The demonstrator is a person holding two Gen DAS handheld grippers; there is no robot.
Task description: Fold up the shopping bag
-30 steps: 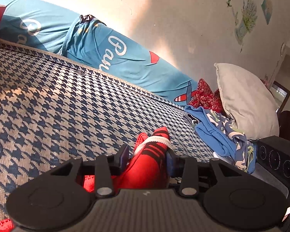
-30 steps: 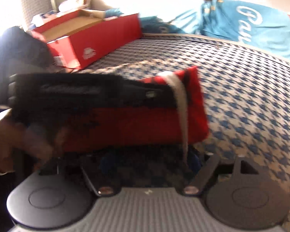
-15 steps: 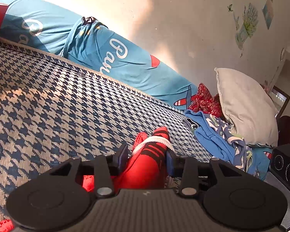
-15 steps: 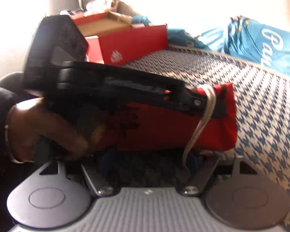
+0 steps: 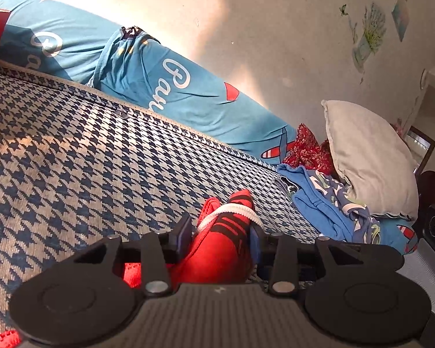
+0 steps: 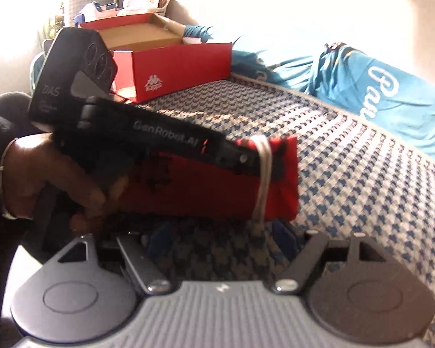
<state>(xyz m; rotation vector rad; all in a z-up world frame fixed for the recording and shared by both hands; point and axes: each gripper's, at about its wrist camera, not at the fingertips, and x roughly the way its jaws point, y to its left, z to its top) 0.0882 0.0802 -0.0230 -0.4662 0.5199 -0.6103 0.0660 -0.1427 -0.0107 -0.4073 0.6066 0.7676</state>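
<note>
On the houndstooth bed (image 5: 87,156) we pinch the folded red shopping bag (image 6: 211,185) in the left gripper (image 5: 220,232); right gripper (image 6: 217,237) spread, empty, just beside, should next take its white handle (image 6: 262,174).

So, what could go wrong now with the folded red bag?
1. The left gripper pinches only one end of the red bag; the thick fold might spring open or slip out.
2. The white handle cord hangs down near the open right gripper and could snag on a finger.
</note>
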